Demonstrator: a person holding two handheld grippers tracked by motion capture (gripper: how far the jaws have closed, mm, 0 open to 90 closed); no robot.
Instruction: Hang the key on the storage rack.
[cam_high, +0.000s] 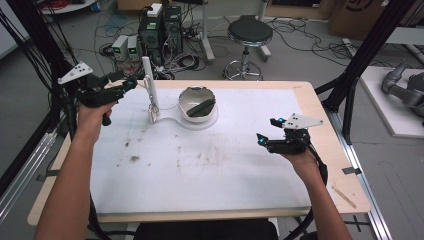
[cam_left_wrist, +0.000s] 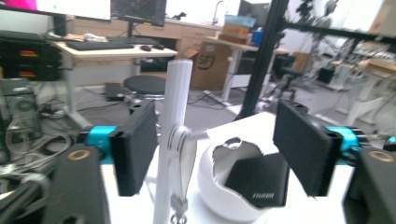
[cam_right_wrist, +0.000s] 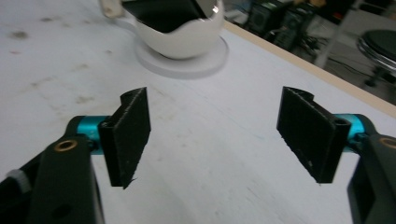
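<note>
Fingers of left gripper (cam_left_wrist: 219, 147) wide, straddling post (cam_left_wrist: 173, 135) without contact; right gripper (cam_right_wrist: 219, 135) wide, empty; dark wallet (cam_high: 200, 106) lies in bowl (cam_high: 186, 98) at 12 o'clock on counter (cam_high: 200, 165); placing looks finished.

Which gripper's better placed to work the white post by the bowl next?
Left, probably. The left gripper hangs right beside the white post, jaws open, post between them but untouched. The right gripper hovers open over bare table, far off.
</note>
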